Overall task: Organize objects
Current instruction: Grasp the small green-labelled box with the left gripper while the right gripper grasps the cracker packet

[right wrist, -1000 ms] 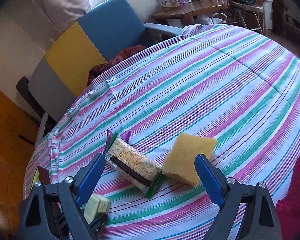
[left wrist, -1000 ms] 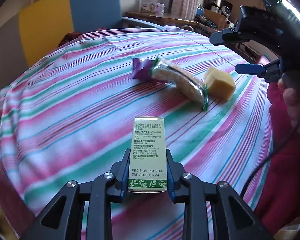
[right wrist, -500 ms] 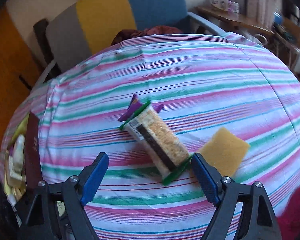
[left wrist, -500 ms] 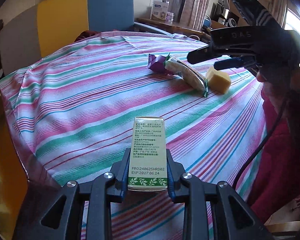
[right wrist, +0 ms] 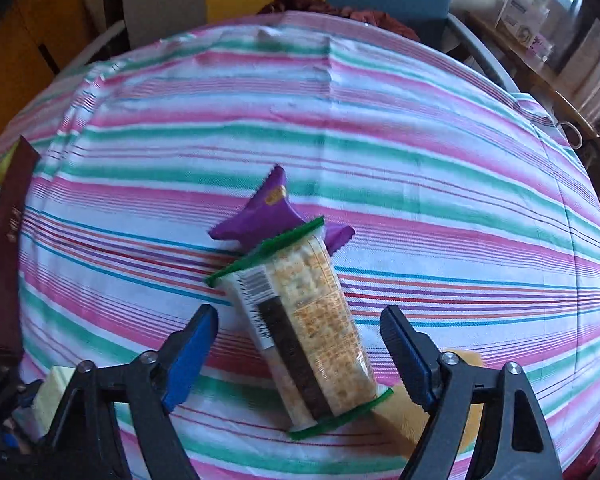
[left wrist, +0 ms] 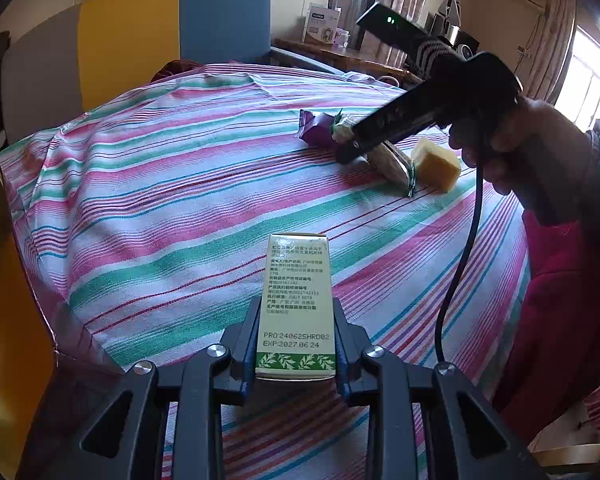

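Note:
My left gripper [left wrist: 296,344] is shut on a small green and white box [left wrist: 297,300] and holds it over the near edge of the striped table [left wrist: 160,200]. My right gripper [right wrist: 300,344] is open, its fingers on either side of a clear cracker packet [right wrist: 300,320] with green ends, without touching it. The packet also shows in the left wrist view [left wrist: 392,160]. A purple wrapper [right wrist: 268,216] lies under the packet's far end. A yellow sponge [left wrist: 436,164] lies beside the packet's near end, partly hidden behind the right finger [right wrist: 408,356].
A blue, yellow and grey chair [left wrist: 140,36] stands behind the table. A wooden side table [left wrist: 340,54] with a white box is at the back right. A dark red board [right wrist: 8,240] stands at the table's left edge.
My right gripper has dropped down and forward over the cracker packet, which now lies between its open fingers. My left gripper has drawn back toward the table's near edge with the box.

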Action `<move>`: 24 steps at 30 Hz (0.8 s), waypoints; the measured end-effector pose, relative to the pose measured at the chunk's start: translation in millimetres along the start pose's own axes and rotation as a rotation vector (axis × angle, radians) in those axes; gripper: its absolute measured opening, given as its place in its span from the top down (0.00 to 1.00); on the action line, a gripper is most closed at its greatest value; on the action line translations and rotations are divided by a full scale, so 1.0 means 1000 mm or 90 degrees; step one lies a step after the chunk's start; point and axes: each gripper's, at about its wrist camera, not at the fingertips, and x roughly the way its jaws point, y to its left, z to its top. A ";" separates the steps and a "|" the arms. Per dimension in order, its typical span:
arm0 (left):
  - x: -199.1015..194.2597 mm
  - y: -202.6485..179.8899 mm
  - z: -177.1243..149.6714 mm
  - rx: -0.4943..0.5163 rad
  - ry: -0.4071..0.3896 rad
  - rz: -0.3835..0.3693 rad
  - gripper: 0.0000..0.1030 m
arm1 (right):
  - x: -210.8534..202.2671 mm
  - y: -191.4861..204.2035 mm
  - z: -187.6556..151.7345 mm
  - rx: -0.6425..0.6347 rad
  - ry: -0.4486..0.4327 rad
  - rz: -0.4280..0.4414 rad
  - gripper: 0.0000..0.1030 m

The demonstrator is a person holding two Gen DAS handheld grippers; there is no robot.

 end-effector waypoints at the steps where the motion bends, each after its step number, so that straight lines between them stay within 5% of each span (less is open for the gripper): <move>1: 0.000 0.000 0.000 0.000 -0.001 0.000 0.71 | 0.004 0.000 -0.002 0.004 0.007 -0.005 0.59; 4: -0.001 0.000 -0.001 0.001 -0.003 0.000 0.71 | -0.004 0.011 -0.011 -0.005 -0.007 0.003 0.68; 13: -0.006 -0.003 -0.003 0.000 0.001 0.018 0.72 | -0.010 0.071 -0.040 -0.073 0.004 0.046 0.67; 24: -0.018 -0.001 -0.005 -0.015 0.002 0.046 0.72 | -0.011 0.065 -0.049 -0.058 0.001 0.067 0.65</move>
